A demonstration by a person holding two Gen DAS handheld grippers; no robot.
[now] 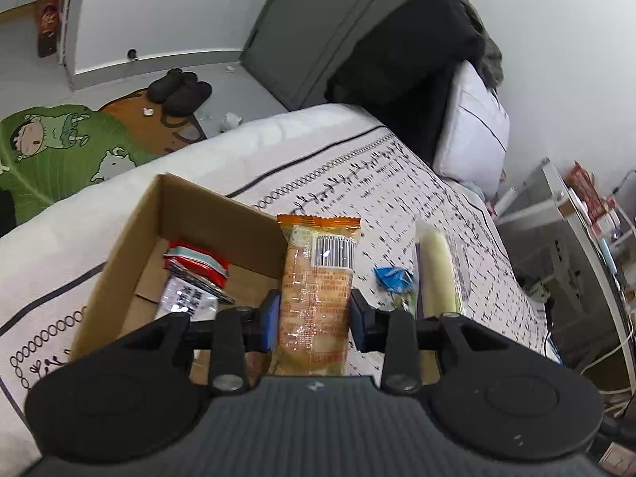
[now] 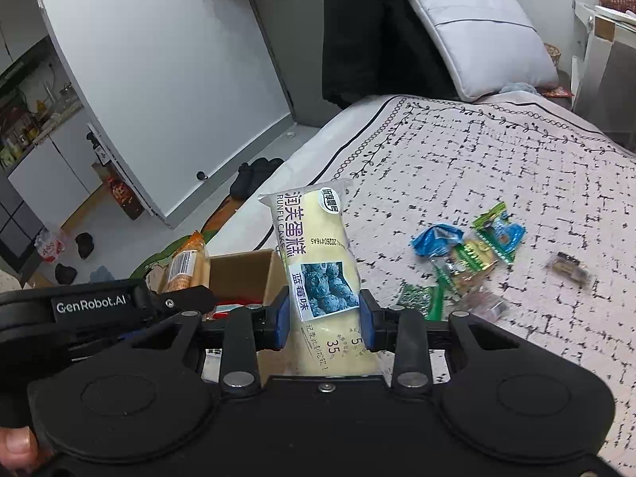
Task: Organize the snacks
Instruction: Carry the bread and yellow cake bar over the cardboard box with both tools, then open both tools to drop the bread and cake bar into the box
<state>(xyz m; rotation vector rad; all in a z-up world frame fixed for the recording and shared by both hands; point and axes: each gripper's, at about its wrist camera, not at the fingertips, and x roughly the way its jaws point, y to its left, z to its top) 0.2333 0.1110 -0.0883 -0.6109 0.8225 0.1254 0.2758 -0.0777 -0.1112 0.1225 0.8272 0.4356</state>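
My left gripper (image 1: 314, 314) is shut on an orange-wrapped cake packet (image 1: 316, 278) and holds it upright above the right wall of an open cardboard box (image 1: 131, 234) on the bed. The box holds a red packet (image 1: 196, 262) and a clear packet (image 1: 187, 298). My right gripper (image 2: 324, 322) is shut on a blueberry cake packet (image 2: 314, 254), held upright just right of the box (image 2: 242, 274). That packet also shows in the left wrist view (image 1: 435, 270). The left gripper with its orange packet (image 2: 187, 262) shows at the left of the right wrist view.
Several small snack packets, blue (image 2: 437, 238) and green (image 2: 497, 234), lie loose on the patterned bedspread (image 2: 497, 151) to the right. A pillow (image 2: 477, 31) and dark clothing (image 1: 405, 59) are at the bed's head. Slippers (image 1: 179, 91) and a green mat (image 1: 59, 147) are on the floor.
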